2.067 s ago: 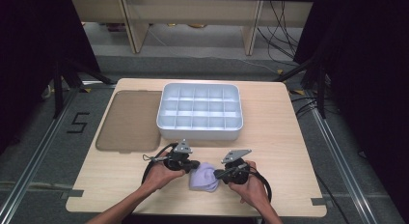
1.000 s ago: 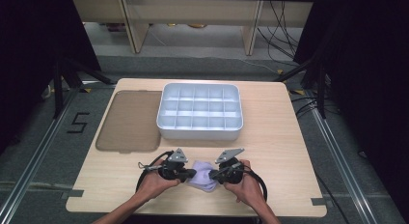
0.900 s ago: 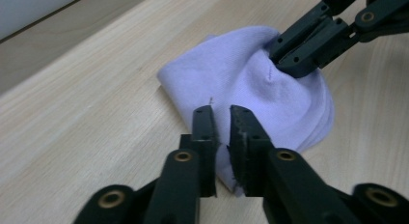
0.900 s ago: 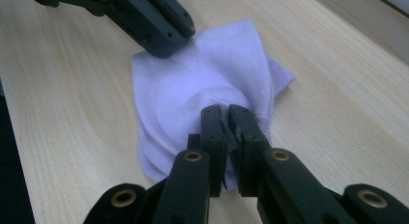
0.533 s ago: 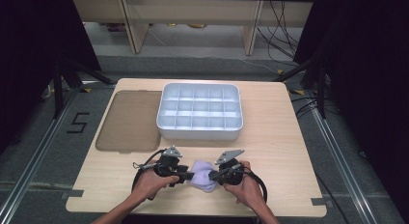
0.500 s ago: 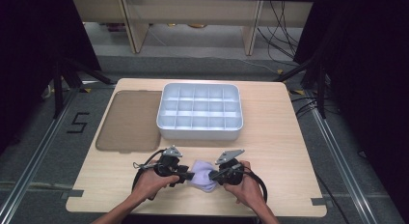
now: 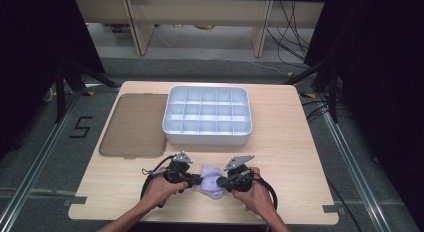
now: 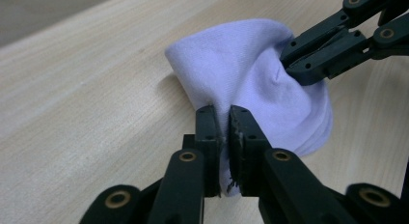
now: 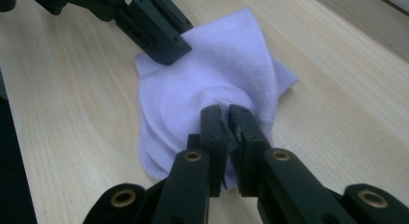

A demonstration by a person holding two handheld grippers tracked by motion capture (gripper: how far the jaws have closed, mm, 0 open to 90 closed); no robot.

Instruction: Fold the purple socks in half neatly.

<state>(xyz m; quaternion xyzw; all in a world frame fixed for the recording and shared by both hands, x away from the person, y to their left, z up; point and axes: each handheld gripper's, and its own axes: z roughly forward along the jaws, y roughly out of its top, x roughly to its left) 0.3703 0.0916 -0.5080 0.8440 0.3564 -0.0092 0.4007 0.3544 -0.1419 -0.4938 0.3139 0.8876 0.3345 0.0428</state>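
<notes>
The lilac cloth (image 7: 212,180) lies bunched on the wooden table (image 7: 295,157), near the table's front edge and well in front of the white compartment tray (image 7: 207,116), about level with the tray's middle. It sits directly between the two grippers, so neither hand is nearer: each already has it. The left gripper (image 8: 221,119) is closed down on a fold at the cloth's left side, its jaws nearly meeting with fabric pinched between them; the right gripper (image 9: 225,119) is likewise clamped on a gathered fold at the cloth's right side. In the high view the left gripper (image 7: 192,180) and right gripper (image 7: 223,181) point inward at each other across the cloth.

Held this way, the cloth's long axis seems to run left to right, parallel to the tray's front wall, along the line joining the two pinch points; its loose layered edges hang toward the person and a peaked corner points toward the tray. Judging by this, the coming move turns on that axis: drawing the hands apart along it would stretch the cloth flat, while the brown lid (image 7: 134,125) lies left of the tray, well clear
</notes>
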